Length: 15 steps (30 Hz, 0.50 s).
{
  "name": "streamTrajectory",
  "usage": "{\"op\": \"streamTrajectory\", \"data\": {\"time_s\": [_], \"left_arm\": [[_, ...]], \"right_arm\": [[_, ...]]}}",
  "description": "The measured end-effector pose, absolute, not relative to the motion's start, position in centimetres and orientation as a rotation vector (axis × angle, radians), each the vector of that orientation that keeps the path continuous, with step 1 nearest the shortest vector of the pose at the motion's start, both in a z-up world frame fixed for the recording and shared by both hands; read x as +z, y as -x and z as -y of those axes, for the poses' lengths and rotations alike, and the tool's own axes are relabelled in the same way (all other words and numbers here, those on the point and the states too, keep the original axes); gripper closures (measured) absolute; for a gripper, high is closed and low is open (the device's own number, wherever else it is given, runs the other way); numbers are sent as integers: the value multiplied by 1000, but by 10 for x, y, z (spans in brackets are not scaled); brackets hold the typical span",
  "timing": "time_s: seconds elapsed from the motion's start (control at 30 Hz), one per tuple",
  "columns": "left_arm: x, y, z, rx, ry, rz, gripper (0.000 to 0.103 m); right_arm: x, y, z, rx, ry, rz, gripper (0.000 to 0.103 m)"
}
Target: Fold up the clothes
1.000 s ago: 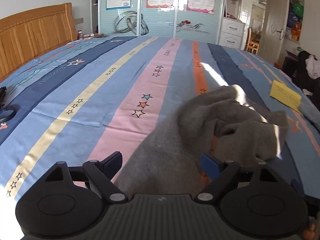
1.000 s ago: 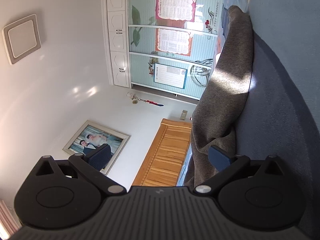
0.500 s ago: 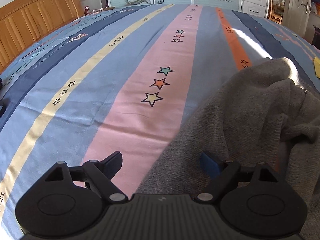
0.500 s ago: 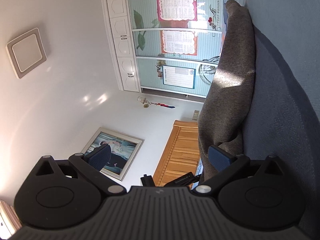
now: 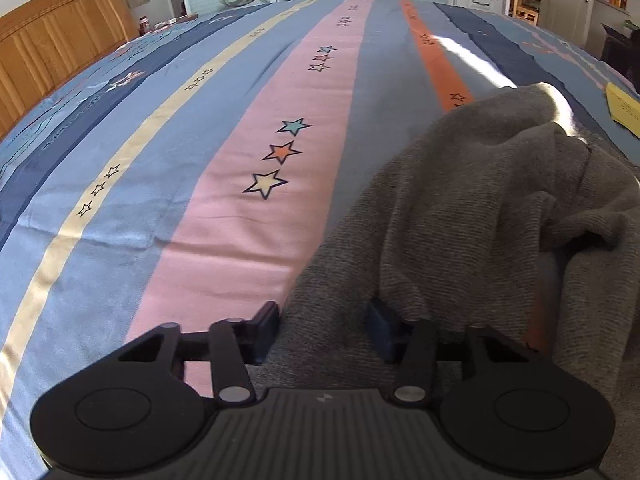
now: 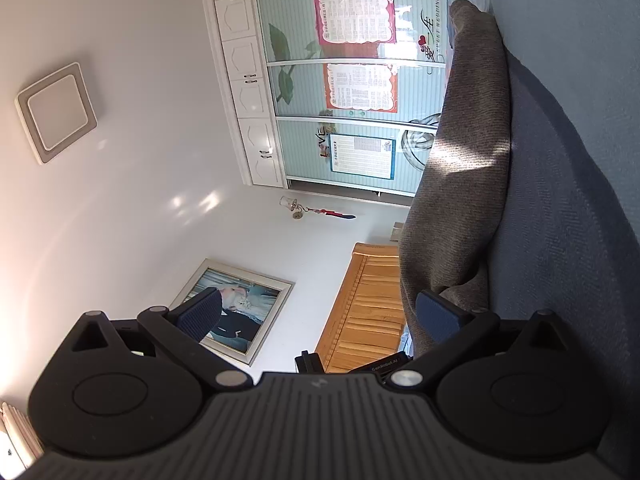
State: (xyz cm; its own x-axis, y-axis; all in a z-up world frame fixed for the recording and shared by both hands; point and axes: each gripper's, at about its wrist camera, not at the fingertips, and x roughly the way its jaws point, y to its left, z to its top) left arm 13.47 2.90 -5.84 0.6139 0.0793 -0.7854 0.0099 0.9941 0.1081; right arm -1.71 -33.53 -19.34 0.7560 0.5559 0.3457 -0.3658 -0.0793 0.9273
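Left tongs [image 5: 324, 330] are closing on the grey garment's [image 5: 480, 208] near edge, fabric between them; right tongs [image 6: 316, 312] gape apart beside it.

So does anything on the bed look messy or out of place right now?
The grey sweater lies crumpled at the right of the striped bedsheet, bunched and doubled over itself rather than flat. The left gripper is closing on its near edge, with cloth between the jaws. A yellow paper sits near the far right edge. Nothing looks damaged.
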Motion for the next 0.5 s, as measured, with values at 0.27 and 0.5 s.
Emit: {"op": "streamTrajectory", "data": {"time_s": [0.27,0.5], "left_arm": [[-34,-100,0,111,-148,-747,59],[-37,-63,62,-166,-235,-763,23]], "right_arm": [[-191,16,333,772,-1492,-155,0],[-193,17,335,776,-1532,-158,0]]}}
